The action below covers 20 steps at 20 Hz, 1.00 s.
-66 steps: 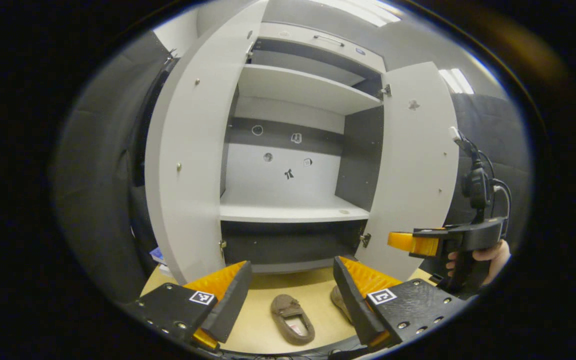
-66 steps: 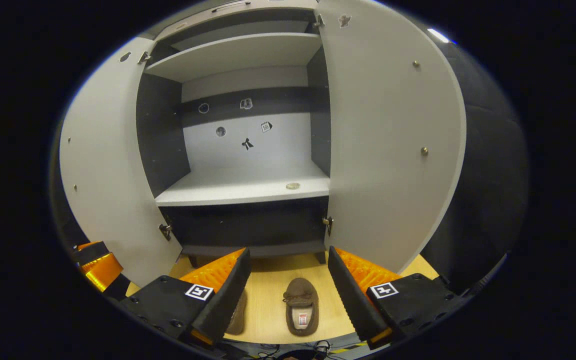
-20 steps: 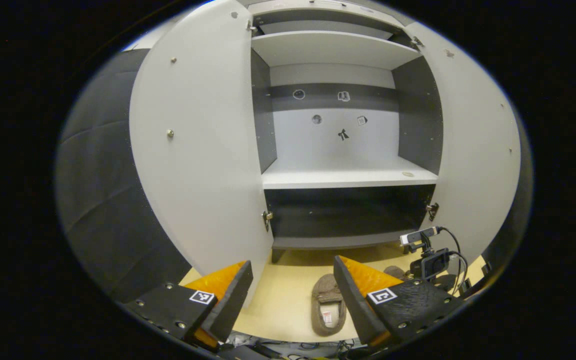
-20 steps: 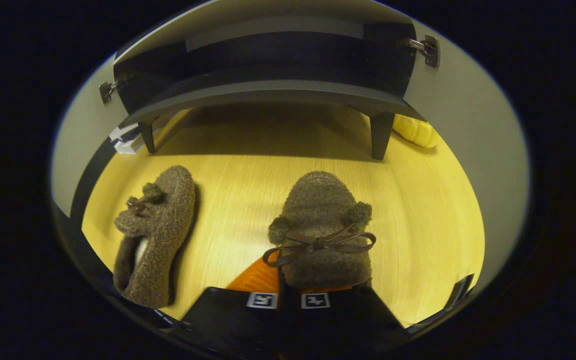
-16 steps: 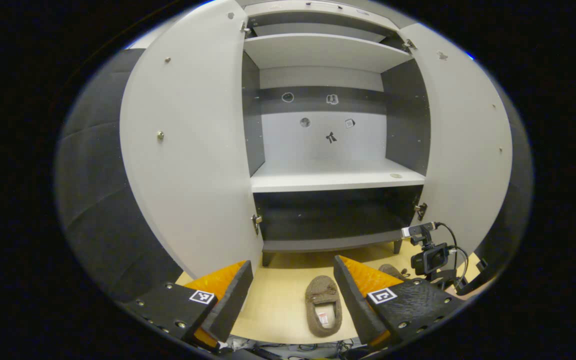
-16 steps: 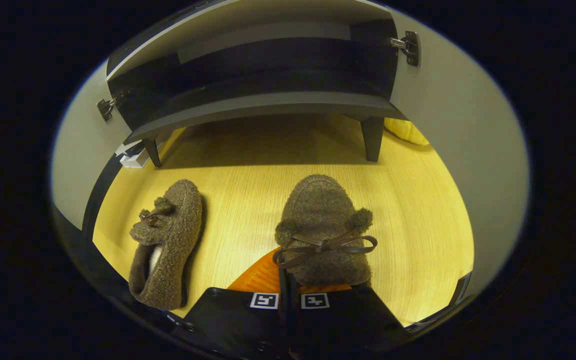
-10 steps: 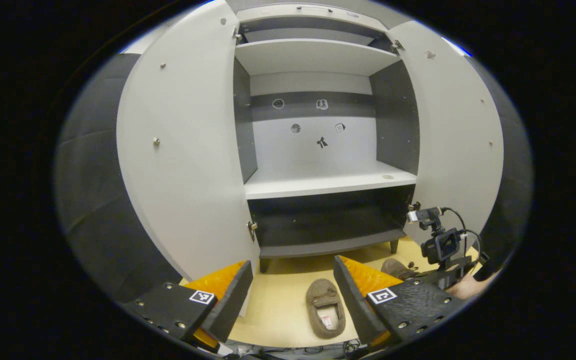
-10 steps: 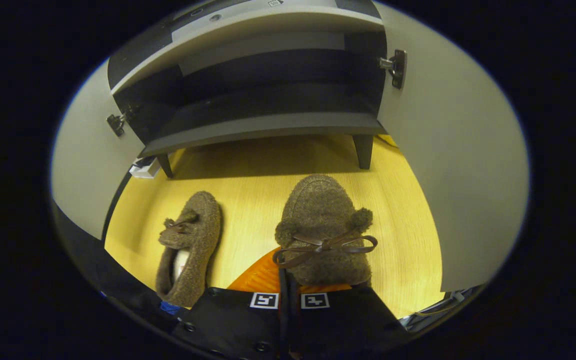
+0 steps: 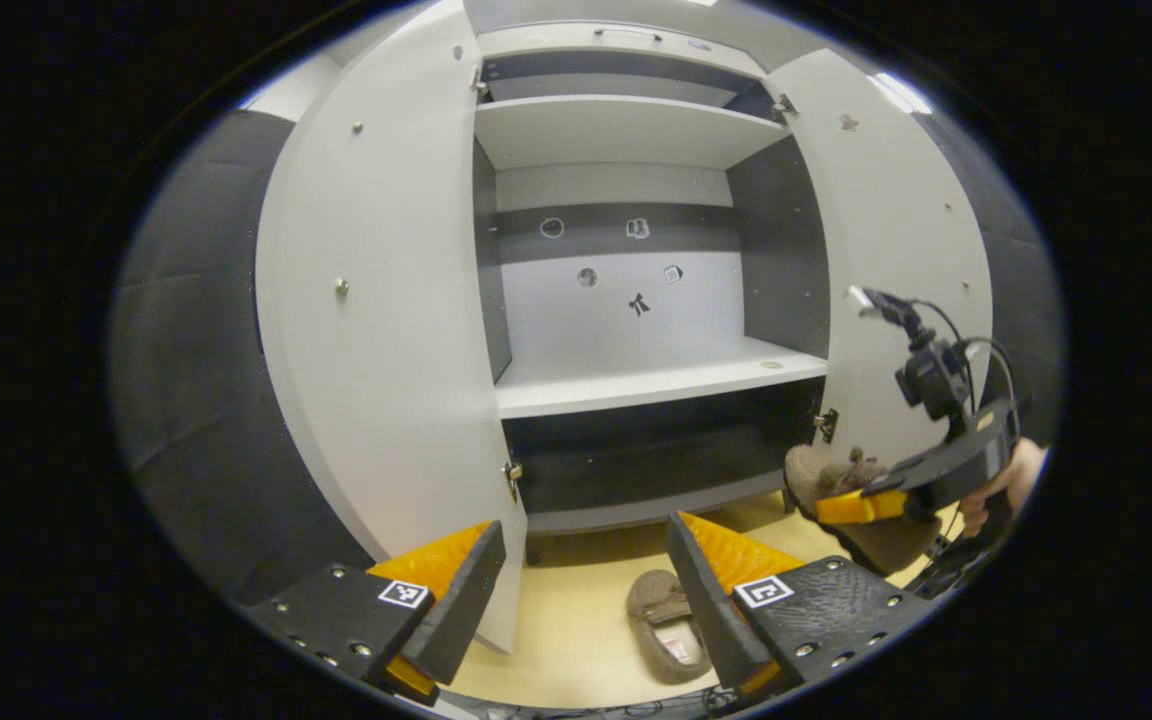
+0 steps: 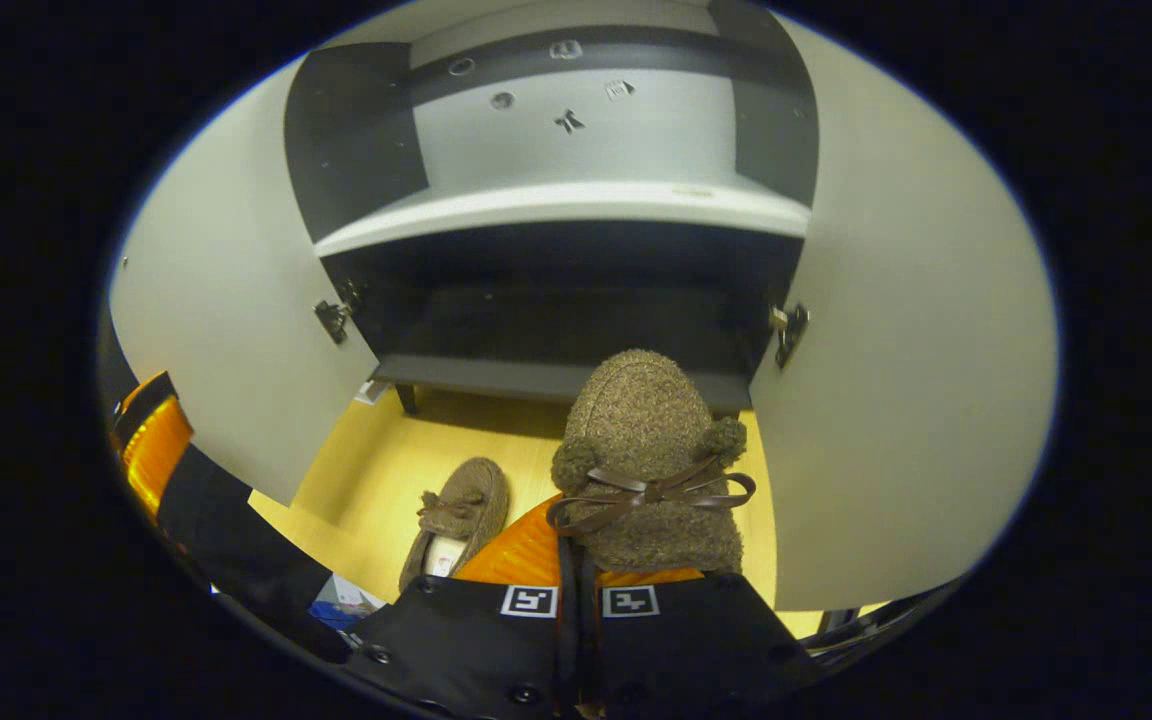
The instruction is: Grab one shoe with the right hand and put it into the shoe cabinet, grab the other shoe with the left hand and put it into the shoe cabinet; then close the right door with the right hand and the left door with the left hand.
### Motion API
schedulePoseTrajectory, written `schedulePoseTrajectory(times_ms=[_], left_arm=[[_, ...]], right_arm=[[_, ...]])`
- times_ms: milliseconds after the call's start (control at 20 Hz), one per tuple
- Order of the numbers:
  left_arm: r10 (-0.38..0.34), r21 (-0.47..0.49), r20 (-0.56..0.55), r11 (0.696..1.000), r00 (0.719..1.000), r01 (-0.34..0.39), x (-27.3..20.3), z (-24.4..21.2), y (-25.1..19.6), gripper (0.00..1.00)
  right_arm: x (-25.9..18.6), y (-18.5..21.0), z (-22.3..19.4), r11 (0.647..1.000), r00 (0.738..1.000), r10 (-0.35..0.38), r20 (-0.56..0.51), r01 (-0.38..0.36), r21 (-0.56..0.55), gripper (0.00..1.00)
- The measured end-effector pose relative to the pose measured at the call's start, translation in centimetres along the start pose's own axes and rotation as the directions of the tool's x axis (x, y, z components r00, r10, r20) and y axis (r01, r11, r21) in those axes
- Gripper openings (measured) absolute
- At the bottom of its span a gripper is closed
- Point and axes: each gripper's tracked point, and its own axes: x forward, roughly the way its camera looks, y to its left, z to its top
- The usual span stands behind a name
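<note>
Right gripper view is showing the right gripper (image 10: 576,585) clenched on a fuzzy brown shoe (image 10: 648,455), its fingers pressing together on the heel end so the toe is pointing toward twelve o'clock, straight at the dark lower compartment of the shoe cabinet (image 10: 556,330). That toe-first hold looks chosen so the shoe can slide in without turning. Both doors are standing swung wide, the left door (image 10: 226,300) at nine o'clock and the right door (image 10: 896,380) at three o'clock, leaving the opening free for loading. At seven o'clock the other shoe (image 10: 456,520) is lying on the wooden floor (image 10: 376,470), well apart from the held one, waiting for its own pickup. In the left gripper view the left gripper (image 9: 581,575) is hanging released, fingers spread wide with nothing between them, and the floor shoe is sitting just ahead at six o'clock; at four o'clock the carried shoe is travelling in front of the right door.
</note>
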Motion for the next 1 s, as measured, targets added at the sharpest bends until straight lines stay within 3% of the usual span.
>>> schedulePoseTrajectory(times_ms=[100,400,550,650,800,1000], left_arm=[[-0.014,0.012,0.007,1.0,1.0,0.014,0.0,0.0,0.0,0.99],[-0.029,-0.001,0.032,1.0,0.999,0.029,0.4,0.6,-0.1,0.99],[-0.025,0.014,0.043,1.0,0.999,0.024,0.6,0.7,-0.2,0.99],[-0.014,0.018,0.041,1.0,0.999,0.013,0.4,0.6,0.0,0.94],[0.013,-0.004,0.031,1.0,0.999,-0.012,0.3,0.2,0.3,0.94],[0.045,-0.014,0.019,0.999,0.999,-0.045,0.4,0.2,0.5,0.94]], right_arm=[[-1.7,0.0,3.2,1.0,0.998,0.006,0.055,-0.004,-0.03,0.02],[-2.8,2.0,14.2,0.998,0.973,0.059,0.224,-0.064,0.016,0.02],[-2.2,0.8,19.3,0.999,0.955,0.04,0.295,-0.049,0.022,0.02],[-1.5,0.2,22.3,0.999,0.944,0.026,0.329,-0.038,0.031,0.02],[-0.1,-2.4,26.1,0.998,0.931,-0.046,0.363,0.023,0.066,0.02],[2.2,-3.8,30.7,0.993,0.91,-0.059,0.41,0.012,0.114,0.02]])
